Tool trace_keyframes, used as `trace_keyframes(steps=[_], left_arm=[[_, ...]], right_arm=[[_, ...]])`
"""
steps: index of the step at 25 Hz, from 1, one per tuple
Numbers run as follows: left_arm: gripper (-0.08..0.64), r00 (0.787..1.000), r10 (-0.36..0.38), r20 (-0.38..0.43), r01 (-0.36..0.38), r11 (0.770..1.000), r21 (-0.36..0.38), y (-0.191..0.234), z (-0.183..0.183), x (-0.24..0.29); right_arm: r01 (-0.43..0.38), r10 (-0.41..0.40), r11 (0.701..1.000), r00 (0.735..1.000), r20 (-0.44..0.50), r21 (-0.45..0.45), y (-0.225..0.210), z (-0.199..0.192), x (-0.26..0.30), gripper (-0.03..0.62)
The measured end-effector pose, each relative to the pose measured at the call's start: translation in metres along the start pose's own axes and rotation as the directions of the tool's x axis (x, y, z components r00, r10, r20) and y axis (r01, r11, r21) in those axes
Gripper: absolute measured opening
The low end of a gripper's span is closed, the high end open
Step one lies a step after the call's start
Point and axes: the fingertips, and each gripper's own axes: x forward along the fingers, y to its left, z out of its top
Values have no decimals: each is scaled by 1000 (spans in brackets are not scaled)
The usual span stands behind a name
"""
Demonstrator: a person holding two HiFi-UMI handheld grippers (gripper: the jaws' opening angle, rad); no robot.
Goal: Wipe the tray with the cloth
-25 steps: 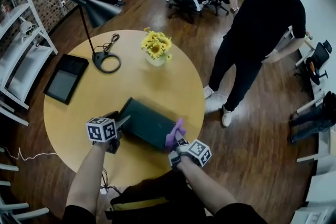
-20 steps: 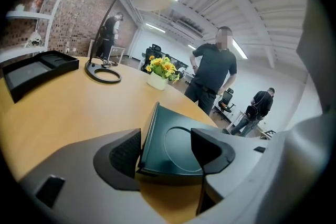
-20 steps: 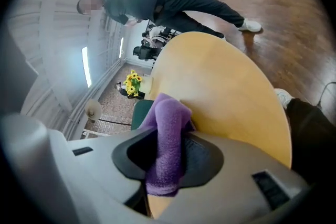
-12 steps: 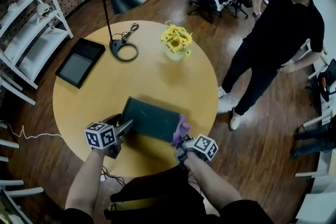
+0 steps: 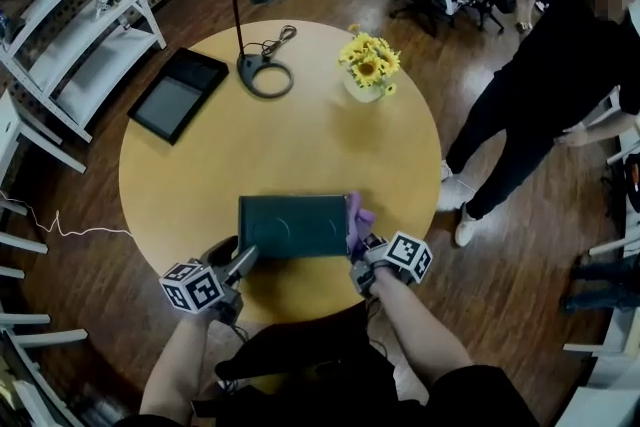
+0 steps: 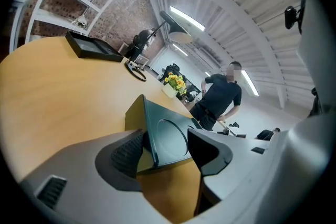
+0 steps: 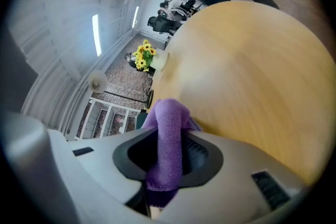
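Observation:
A dark green rectangular tray (image 5: 292, 226) lies flat on the round wooden table (image 5: 200, 175), near its front edge. My left gripper (image 5: 245, 262) is at the tray's near left corner. In the left gripper view that corner (image 6: 157, 139) sits between the jaws of my left gripper (image 6: 167, 152). These jaws have just been closing. One pad (image 6: 128, 153) is at the rim, while the other stands apart from the tray. My right gripper (image 5: 358, 240) is at the tray's right edge, shut on a purple cloth (image 5: 358, 213). The cloth (image 7: 169, 139) stands up between the pads.
A vase of yellow flowers (image 5: 368, 75) and a black desk lamp (image 5: 262, 65) stand at the far side of the table. A black tablet (image 5: 178, 95) lies at the far left. White shelves (image 5: 60, 25) are on the left. A person (image 5: 560, 85) stands at the right.
My left gripper has drawn back along the tray's left side to its near corner, and its jaws have narrowed. The right gripper keeps the cloth at the tray's right edge. The head view has shifted.

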Motion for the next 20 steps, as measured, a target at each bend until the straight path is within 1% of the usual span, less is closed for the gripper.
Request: trace_keyframes(steps=[1,3,5,8,10,13,15,17,18,20], left_arm=[[252,1000,5,0,-5,1000,5,0,0,0],[252,1000,14,1,-14,1000,10,1,1,1],[252,1000,9,7,-9,1000,-6,5,1,1],[242,1000,-10,17,11,999,-39,10,1,2],[240,999,-13,30,15,998,-63,14,1,0],[212,997,-12,80,21,992,-121,19,1,-4],[212,993,-13,114,31,986,-162,21,2,-6],[212,991,-18,136,44,981,-189,21,2,-6],[212,990,-20,139,46,980,-191,20,2,-5],[212,990,-24,138,48,983,-177,16,4,-4]], right_arm=[[-11,11,1000,1000,6,20,0,-4,-3,95],[-30,27,995,999,31,92,0,-13,-9,95],[-52,43,986,997,59,158,1,-20,-15,95],[-76,61,978,995,81,193,-1,-27,-23,95],[-79,65,980,995,81,184,-4,-32,-28,95],[-67,53,982,995,82,178,-5,-37,-34,95],[-52,39,985,996,81,162,-1,-39,-40,95],[-47,40,993,997,67,104,7,-39,-47,95],[-54,51,996,997,53,69,14,-39,-51,95],[-98,98,995,995,1,5,34,-38,-57,95]])
